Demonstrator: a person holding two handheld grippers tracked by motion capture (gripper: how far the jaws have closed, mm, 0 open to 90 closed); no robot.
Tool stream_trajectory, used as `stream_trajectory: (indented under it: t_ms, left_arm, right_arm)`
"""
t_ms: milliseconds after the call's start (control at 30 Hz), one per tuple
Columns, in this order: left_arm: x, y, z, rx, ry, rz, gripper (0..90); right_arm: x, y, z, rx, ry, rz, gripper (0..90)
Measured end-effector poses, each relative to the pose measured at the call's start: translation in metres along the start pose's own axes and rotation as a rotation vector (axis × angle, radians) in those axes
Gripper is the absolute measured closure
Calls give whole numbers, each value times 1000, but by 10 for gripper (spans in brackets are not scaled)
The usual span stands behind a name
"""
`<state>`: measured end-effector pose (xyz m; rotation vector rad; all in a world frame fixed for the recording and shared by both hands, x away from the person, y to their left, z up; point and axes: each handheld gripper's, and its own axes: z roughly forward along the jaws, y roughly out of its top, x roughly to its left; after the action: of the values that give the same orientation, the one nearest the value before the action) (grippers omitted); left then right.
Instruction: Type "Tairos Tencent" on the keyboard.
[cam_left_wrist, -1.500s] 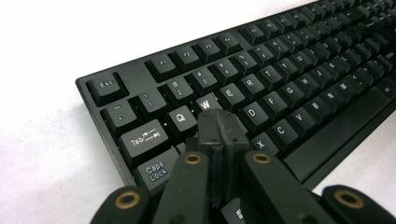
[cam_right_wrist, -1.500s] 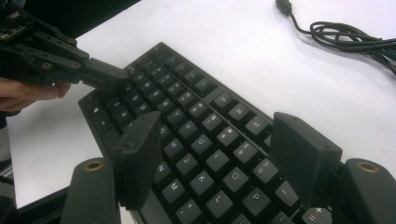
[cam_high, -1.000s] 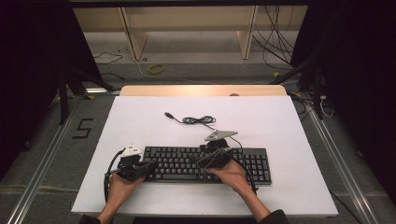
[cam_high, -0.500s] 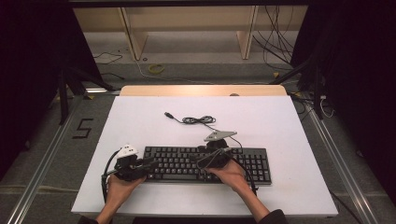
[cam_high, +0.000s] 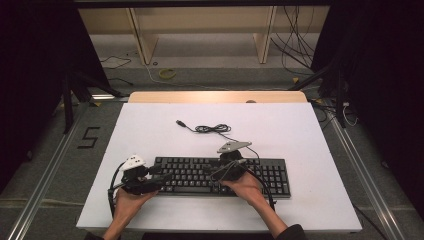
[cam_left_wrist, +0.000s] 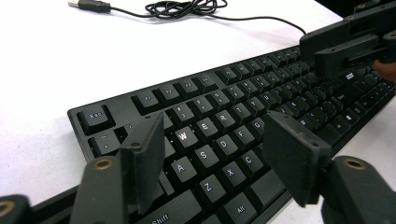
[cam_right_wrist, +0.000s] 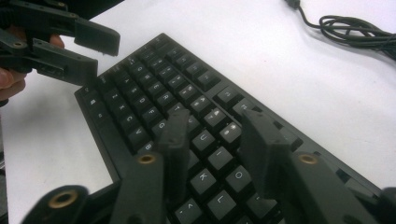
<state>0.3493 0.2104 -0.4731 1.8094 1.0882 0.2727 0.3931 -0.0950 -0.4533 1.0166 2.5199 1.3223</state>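
Keyboard (cam_high: 220, 175) (black) lies under both apparently open grippers, left gripper (cam_left_wrist: 219, 154) and right gripper (cam_right_wrist: 212, 140).

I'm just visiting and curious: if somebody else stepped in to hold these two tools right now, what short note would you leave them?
Left gripper: open, jaws have just been opening, nothing between them; it hovers over the keyboard's left end, above the W, A, S keys.
Right gripper: open, jaws have just been closing, nothing between them; it hovers over the middle keys.
Things: keyboard lies flat near the front edge of the white table; its cable lies coiled behind it, plug free.
Done: both grippers are at the keys.
Left: probably pressing keys; I can't tell which.
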Motion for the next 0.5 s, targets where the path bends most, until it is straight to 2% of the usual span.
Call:
stream_trajectory:
  t_ms: [267, 500]
  left_arm:
    - [-2, -1, -3, -9, -3, -1, 352]
    - [-6, -2, -5, -13, -6, 2, 346]
  right_arm:
    - [-1, 0, 0, -13, -3, -4, 771]
    - [-1, 0, 2, 1, -4, -14, 855]
